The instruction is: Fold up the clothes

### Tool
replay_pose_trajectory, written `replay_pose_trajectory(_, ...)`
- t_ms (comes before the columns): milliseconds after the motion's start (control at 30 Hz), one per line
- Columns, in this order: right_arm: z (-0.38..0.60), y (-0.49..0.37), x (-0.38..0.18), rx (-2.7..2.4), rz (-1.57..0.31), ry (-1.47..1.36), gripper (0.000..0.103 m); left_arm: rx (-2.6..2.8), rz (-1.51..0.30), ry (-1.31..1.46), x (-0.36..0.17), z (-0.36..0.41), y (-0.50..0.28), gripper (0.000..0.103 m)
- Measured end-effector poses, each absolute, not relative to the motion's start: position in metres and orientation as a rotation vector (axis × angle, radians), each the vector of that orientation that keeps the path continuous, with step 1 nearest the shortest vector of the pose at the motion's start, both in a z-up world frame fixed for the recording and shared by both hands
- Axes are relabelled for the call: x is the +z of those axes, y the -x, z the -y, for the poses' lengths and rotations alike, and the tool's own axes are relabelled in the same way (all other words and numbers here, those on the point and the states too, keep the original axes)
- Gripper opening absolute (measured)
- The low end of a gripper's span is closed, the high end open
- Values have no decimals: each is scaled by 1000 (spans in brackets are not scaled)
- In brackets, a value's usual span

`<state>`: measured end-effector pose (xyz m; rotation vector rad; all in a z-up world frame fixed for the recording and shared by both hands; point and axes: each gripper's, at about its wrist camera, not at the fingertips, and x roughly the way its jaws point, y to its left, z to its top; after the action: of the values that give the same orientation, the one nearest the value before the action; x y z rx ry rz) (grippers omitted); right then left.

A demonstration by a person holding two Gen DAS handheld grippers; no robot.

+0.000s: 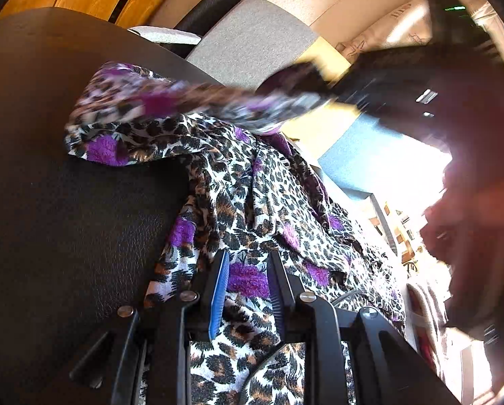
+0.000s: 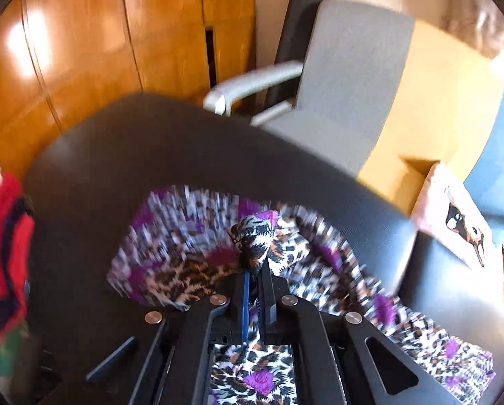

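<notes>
A leopard-print garment with purple flowers (image 1: 238, 182) lies bunched on a dark leather-textured table (image 1: 66, 202). My left gripper (image 1: 248, 270) hovers low over it with the jaws apart and nothing between the pads. My right gripper (image 2: 255, 266) is shut on a fold of the same garment (image 2: 255, 236) and holds it lifted, with cloth trailing to both sides; the view is motion-blurred. In the left wrist view the right gripper (image 1: 306, 77) shows at upper right, blurred, pulling a strip of the cloth up off the table.
A grey chair (image 2: 349, 77) stands behind the table's far edge, with wooden cabinet doors (image 2: 83, 33) beyond. A red knitted item (image 2: 5, 253) lies at the table's left edge. A printed cushion (image 2: 454, 216) sits at the right.
</notes>
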<state>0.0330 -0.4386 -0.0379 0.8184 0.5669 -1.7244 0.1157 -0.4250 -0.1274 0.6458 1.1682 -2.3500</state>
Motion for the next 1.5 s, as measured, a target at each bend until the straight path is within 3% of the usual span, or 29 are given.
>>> replay_pose_trajectory(100,435,-34,-4,-1730,-507,-765,4,-2317,-1150,-724,-117,426,-111,25)
replay_pose_trajectory(200,431,-35,23,-1729,-480,-731,4,-2337,-1250,-725,-103,436,-99,27)
replay_pose_trajectory(367,412,-30,49,-1736,-411,-687,4,-2297,-1123,-739,-89,460,-75,27)
replay_pose_trajectory(533,363,8,55,-1811,-321,-675,4,-2189,-1125,-764,-104,488,-85,27)
replay_pose_trajectory(667,307,48,35,-1889,-240,-762,4,-2214,-1052,-786,-104,487,-97,27)
replay_pose_trajectory(800,257,73,-22,-1942,-170,-926,4,-2244,-965,-830,-103,475,-98,27)
replay_pose_trajectory(967,211,86,-96,-1948,-25,-1121,5,-2288,-1026,-845,-104,462,-114,27)
replay_pose_trajectory(1067,190,96,-125,-1885,179,-1207,14,-2311,-1121,-815,-103,456,-128,27)
replay_pose_trajectory(1167,170,102,-137,-1801,404,-1233,37,-2317,-1241,-747,-103,456,-148,27)
replay_pose_trajectory(1200,167,103,-138,-1786,445,-1225,40,-2313,-1287,-726,-105,455,-152,27)
replay_pose_trajectory(1367,172,106,-132,-1767,480,-1190,40,-2296,-1422,-676,-102,473,-161,27)
replay_pose_trajectory(1500,180,105,-132,-1765,451,-1188,40,-2255,-1396,-676,-101,486,-181,27)
